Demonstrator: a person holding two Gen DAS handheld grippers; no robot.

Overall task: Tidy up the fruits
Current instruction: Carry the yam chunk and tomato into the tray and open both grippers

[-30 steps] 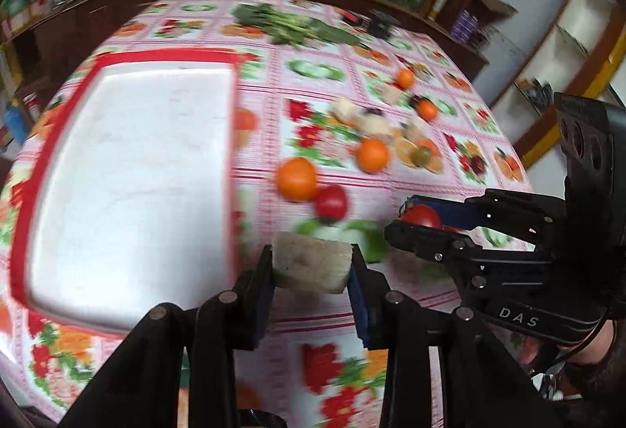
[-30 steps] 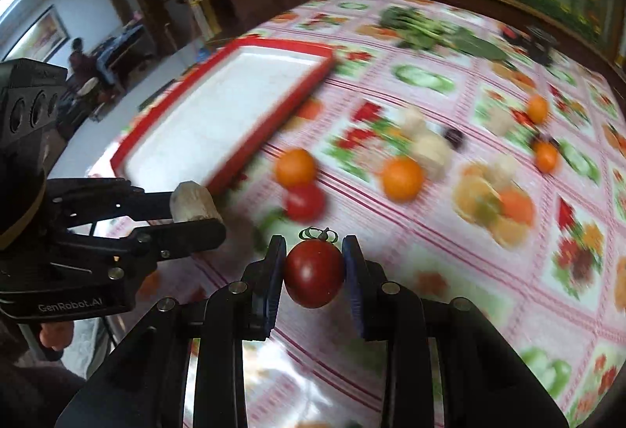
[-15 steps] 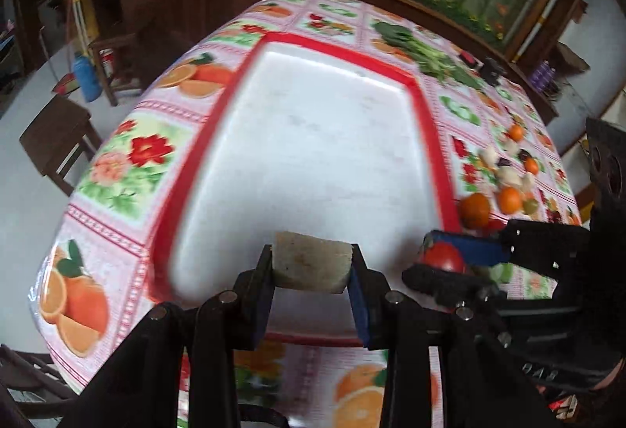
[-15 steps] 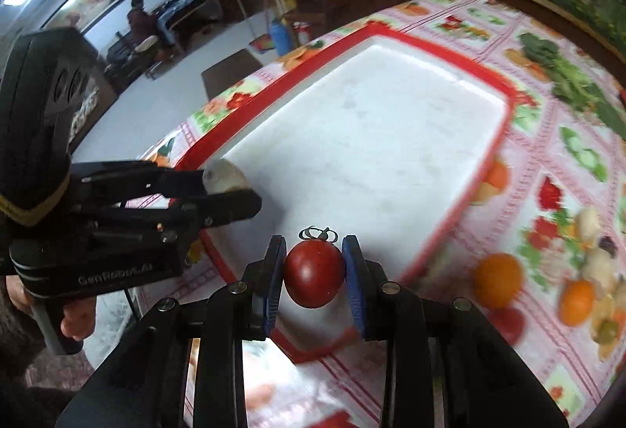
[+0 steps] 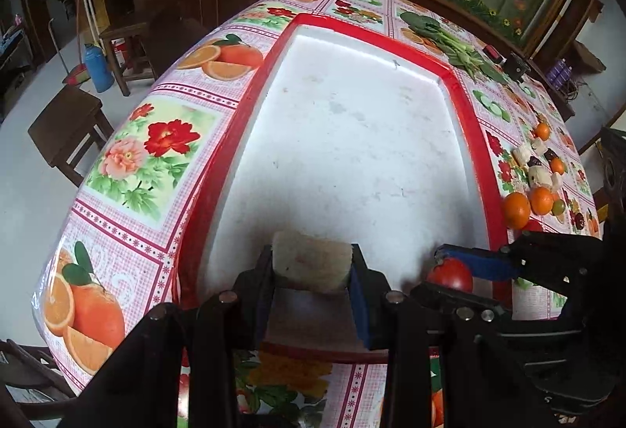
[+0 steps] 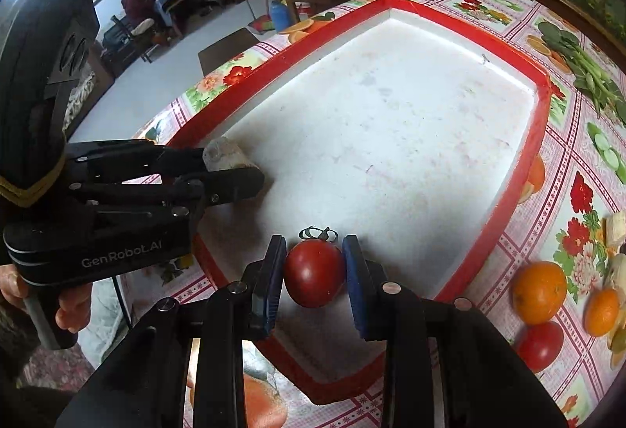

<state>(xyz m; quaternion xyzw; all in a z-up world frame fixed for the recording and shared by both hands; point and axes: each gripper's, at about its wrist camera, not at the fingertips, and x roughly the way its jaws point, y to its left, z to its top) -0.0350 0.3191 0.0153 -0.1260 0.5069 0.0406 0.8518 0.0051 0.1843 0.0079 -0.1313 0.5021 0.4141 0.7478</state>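
Left gripper: black two-finger claw with blue pads, clamped on a pale beige, rough-skinned chunk of fruit with a flat cut face; the right wrist view shows it over the near left corner of the tray.
Right gripper: same black build, blue pads pressed against both sides of a smooth, glossy red tomato with a curled dark green stem on top.
Tray: large rectangular tray, matte white floor with faint scuffs and stains, raised bright red rim; both held fruits hang over its near end, the tomato right of the beige chunk.
Tablecloth: shiny plastic cloth, pink check with printed panels of orange slices, red flowers and cucumber.
Loose fruit, right of the tray: two round oranges with dimpled skin, a second red tomato just in front of them, pale cut pieces and smaller orange fruits beyond, all on the cloth outside the rim.
Greens: a bunch of dark leafy stalks lying past the tray's far right corner.
Surroundings: dark wooden stools and a blue bottle on the floor to the left, wooden shelving behind.
In the way: each claw's black frame covers the near rim of the tray in its own view.
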